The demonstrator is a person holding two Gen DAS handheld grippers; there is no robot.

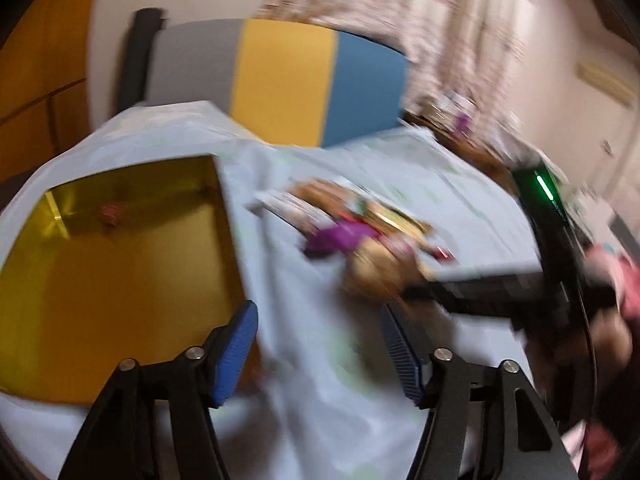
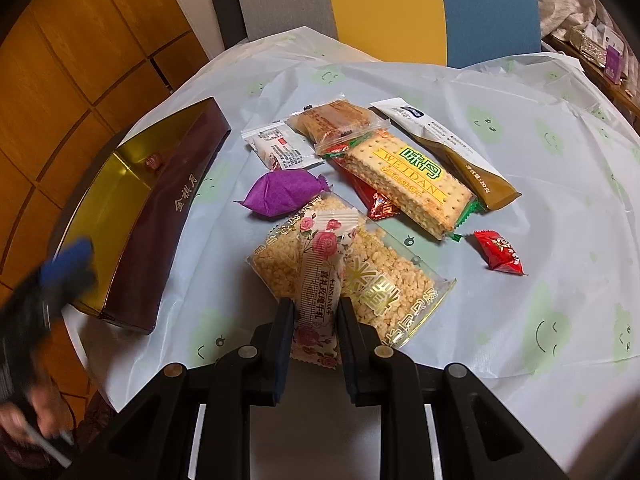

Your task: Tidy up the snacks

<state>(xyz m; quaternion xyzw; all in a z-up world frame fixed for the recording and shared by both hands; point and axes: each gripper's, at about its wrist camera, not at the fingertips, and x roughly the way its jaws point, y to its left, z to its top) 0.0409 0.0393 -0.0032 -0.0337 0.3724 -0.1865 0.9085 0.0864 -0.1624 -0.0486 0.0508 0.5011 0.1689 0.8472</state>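
At far left on the surface (image 2: 500,320), covered with a pale sheet printed with green smiley faces, sits an open maroon box (image 2: 160,216) with a gold lining; one small red wrapped sweet (image 2: 154,161) lies inside. The left hand-held gripper (image 1: 320,354) hovers beside the box, its blue pads spread apart and empty — that view is blurred. Right of the box lies the snack pile: one purple wrapped candy (image 2: 280,192), one puffed-rice cake pack (image 2: 376,280), one Weidan cracker pack (image 2: 404,184), two red candies — one of them (image 2: 500,256) lying apart. The right hand-held gripper (image 2: 314,320) is clamped on a rose-printed nougat wrapper (image 2: 320,280), over the rice cake.
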